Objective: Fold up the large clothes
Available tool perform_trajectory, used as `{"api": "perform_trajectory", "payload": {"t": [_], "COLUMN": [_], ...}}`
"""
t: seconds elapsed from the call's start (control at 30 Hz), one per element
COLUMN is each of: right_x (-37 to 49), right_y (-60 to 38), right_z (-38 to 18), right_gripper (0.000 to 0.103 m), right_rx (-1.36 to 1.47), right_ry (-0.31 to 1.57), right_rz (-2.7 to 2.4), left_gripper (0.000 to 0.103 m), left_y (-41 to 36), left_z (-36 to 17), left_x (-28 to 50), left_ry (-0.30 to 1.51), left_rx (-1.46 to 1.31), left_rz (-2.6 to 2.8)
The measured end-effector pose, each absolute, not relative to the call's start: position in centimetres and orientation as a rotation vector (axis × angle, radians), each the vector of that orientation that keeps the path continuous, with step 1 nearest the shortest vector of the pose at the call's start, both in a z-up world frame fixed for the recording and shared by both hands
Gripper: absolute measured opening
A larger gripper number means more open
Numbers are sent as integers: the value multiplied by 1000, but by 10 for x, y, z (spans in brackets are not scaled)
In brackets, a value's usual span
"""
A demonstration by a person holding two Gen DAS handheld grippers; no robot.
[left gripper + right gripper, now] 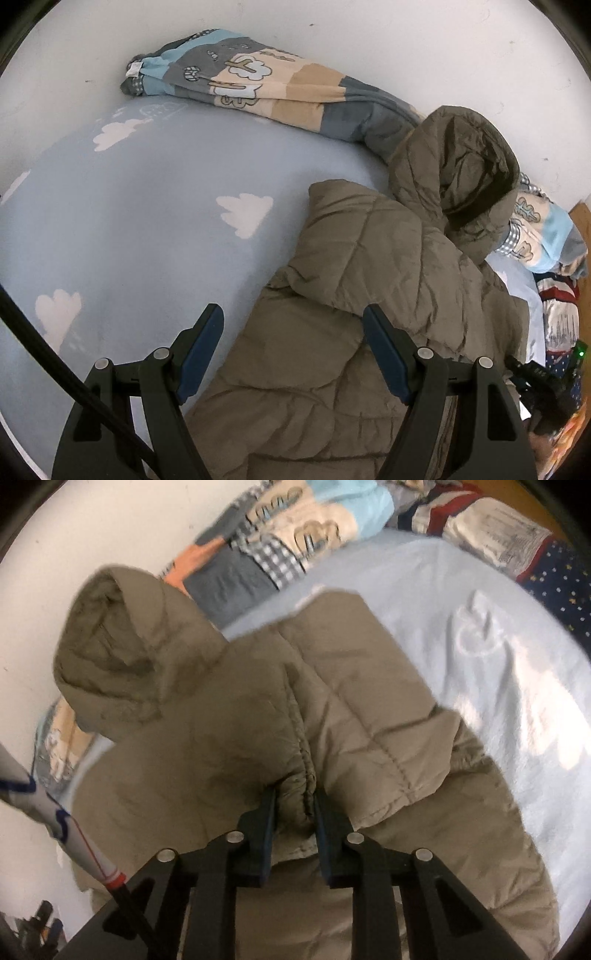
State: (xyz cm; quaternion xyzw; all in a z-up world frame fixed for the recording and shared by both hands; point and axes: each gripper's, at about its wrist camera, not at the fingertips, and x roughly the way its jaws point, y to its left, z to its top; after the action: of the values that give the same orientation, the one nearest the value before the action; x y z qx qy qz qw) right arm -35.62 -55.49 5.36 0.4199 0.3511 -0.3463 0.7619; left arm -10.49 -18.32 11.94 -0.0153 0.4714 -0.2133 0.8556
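While the right claw (293, 805) sits clamped on a bunched ridge of seam in the padded olive jacket (229, 738), the left claw (293, 339) hangs with its jaws wide apart over the jacket's near left part, nothing between the pads.

Step in hand, as judged: taking hold for a fold. One grip is made, the second is not yet.

Near: in the right wrist view the blue pads pinch a gathered fold of fabric where a quilted panel, likely a sleeve, meets the body. The picture is somewhat blurred, so the exact seam is uncertain. In the left wrist view the jacket's edge runs between the open fingers; the left finger (201, 350) is over the bed sheet (147, 229), the right one over cloth.

Middle: the jacket lies spread on the bed, crumpled, with one quilted flap (369, 243) already lying over the body.

Far: the hood (465, 173) stands up against the white wall (369, 44). A patterned quilt (258, 88) is rolled along the wall behind it, and more bedding (491, 531) is piled at the far right.

Next move, as judged: the left claw needs to come down and close on the near left edge. Then both can lift and carry the cloth across. Padding is thick and slippery; take a deep bite.
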Motion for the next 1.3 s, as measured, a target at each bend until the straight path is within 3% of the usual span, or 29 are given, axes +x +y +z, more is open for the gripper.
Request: {"api": "perform_trajectory", "payload": {"t": [0.17,0.33,0.43,0.63,0.9,1.2,1.3], "right_x": [-376,-378,-348,-292,-262,-324,-371], "right_y": [-546,-521,-503,-481,-473,-464,-443], "right_z": [80,119,127,97,50,96,105], "right_gripper": [44,45,45,45,47,50,60], "right_rx": [913,805,735,654,514,629,634], "right_ry": [741,652,691,803,927,867,869], "right_rz": [-753,-737,-670,-639,-708,-634,-630], "left_gripper": [77,77,77,77,77,77,77], "left_y": [-185,-193,-203,-230,-248,-234,-227], "left_z": [125,123,124,100,44,106,123], "left_x": [-111,-119,-125,-129,-118,-145,-166], "left_ry": [967,959,910,913,1085,965,937], "left_rx": [-17,6,62,191,321,231,216], "left_rz": [-457,-472,-473,-504,-464,-519,-553]}}
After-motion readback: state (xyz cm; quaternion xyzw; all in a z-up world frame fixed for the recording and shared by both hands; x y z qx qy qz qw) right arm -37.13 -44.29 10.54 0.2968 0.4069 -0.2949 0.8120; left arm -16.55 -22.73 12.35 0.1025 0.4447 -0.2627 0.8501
